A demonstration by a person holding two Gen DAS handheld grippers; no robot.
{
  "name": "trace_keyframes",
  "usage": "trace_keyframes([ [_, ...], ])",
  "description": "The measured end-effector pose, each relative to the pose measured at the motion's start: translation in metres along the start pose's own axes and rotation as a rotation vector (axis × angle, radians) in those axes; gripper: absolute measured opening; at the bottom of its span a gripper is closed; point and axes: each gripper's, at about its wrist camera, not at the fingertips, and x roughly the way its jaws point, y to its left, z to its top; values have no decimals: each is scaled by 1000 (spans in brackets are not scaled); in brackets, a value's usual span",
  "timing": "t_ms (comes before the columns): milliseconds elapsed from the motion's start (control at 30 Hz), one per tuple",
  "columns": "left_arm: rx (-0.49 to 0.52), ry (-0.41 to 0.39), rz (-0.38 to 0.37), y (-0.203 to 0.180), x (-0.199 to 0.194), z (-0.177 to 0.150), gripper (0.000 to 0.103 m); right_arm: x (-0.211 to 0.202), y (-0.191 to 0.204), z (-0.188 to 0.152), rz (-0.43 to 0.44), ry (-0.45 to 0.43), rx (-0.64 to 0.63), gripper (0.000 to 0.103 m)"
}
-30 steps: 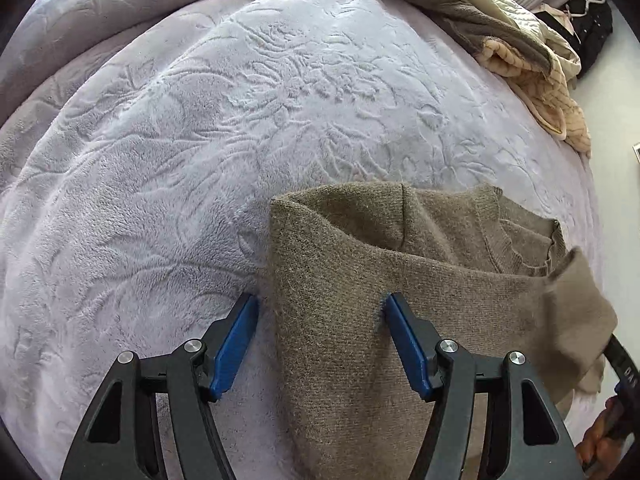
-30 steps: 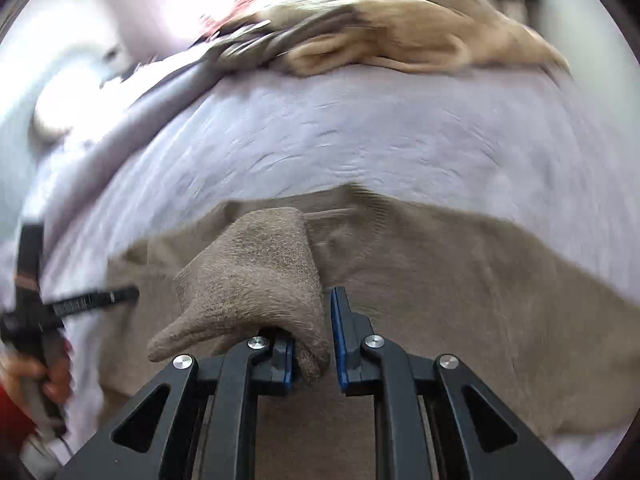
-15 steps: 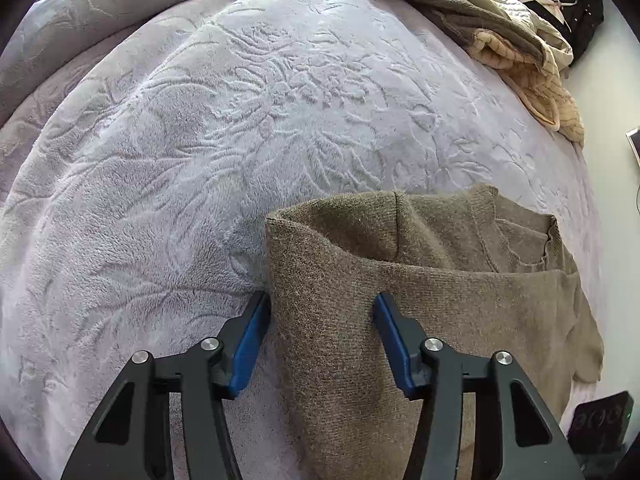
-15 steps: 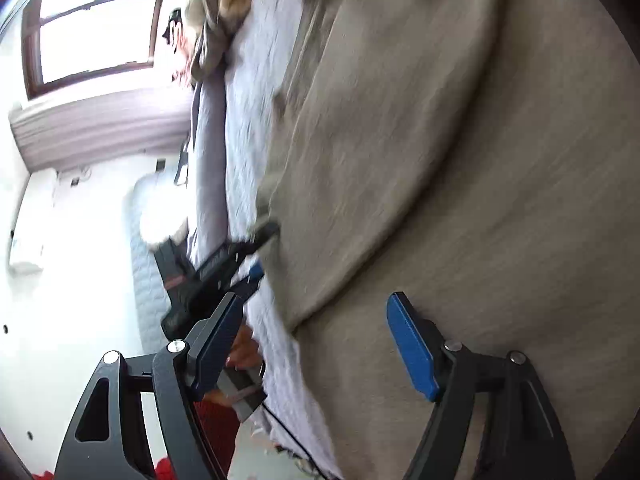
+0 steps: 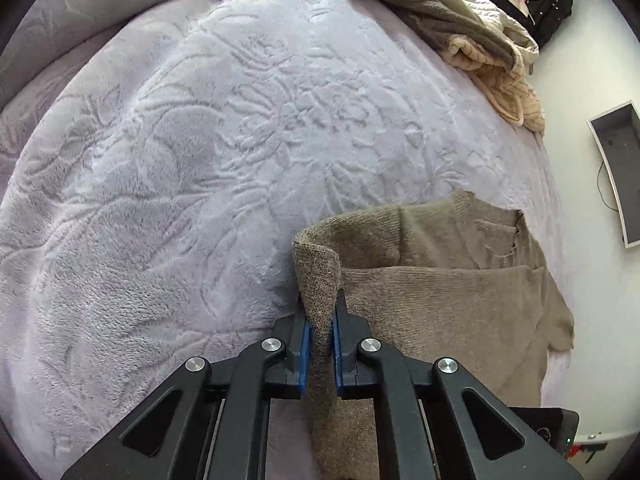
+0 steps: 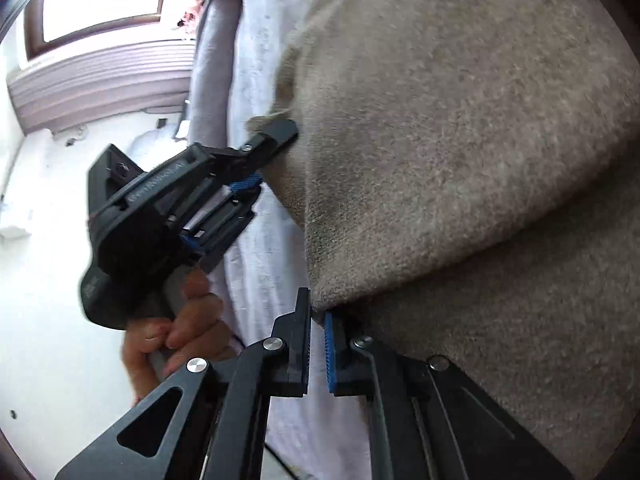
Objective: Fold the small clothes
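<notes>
A brown knit sweater (image 5: 440, 304) lies on the lilac bed cover (image 5: 200, 160), one sleeve folded across its chest. My left gripper (image 5: 320, 320) is shut on the sweater's left edge, and the pinched knit stands up as a ridge between the blue pads. In the right wrist view the sweater (image 6: 460, 140) fills the right side. There my right gripper (image 6: 317, 318) is rolled sideways, its jaws closing, with the tips nipping the sweater's near edge. The left gripper (image 6: 272, 156) shows further along that same edge, held by a person's hand (image 6: 180, 320).
A heap of beige and olive blankets (image 5: 480, 40) lies at the bed's far right corner. The bed's right edge runs beside a white wall with a flat panel (image 5: 616, 168). A black device (image 5: 556, 428) sits at the lower right. A window (image 6: 100, 0) is at the upper left.
The left jaws closed from wide apart onto the sweater's left edge. The right gripper let go of the sleeve, rolled sideways, dropped to the sweater's edge and closed there.
</notes>
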Motion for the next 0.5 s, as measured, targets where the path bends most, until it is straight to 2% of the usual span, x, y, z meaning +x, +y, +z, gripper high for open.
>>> trace_keyframes([
  [100, -12, -46, 9, 1, -5, -6, 12, 1, -3, -2, -19, 28, -2, 10],
  [133, -5, -62, 44, -1, -11, -7, 15, -3, 4, -6, -39, 60, -50, 19],
  [167, 6, -84, 101, -4, -17, -9, 22, -8, 9, -9, -46, 88, -90, 35],
  [200, 17, -109, 160, -8, -23, -10, 27, -17, 13, -11, -55, 110, -120, 44],
  [233, 26, -132, 189, -12, -31, -12, 27, -33, 15, -13, -60, 119, -139, 53],
  [267, 33, -144, 197, -15, -38, -14, 27, -48, 16, -12, -71, 106, -156, 53],
  [367, 72, -167, 181, -29, -57, -24, 27, -115, 10, 11, -164, -57, -180, 53],
  [500, 132, -149, 167, -57, -48, -37, 27, -214, -24, 61, -298, -332, -58, 53],
])
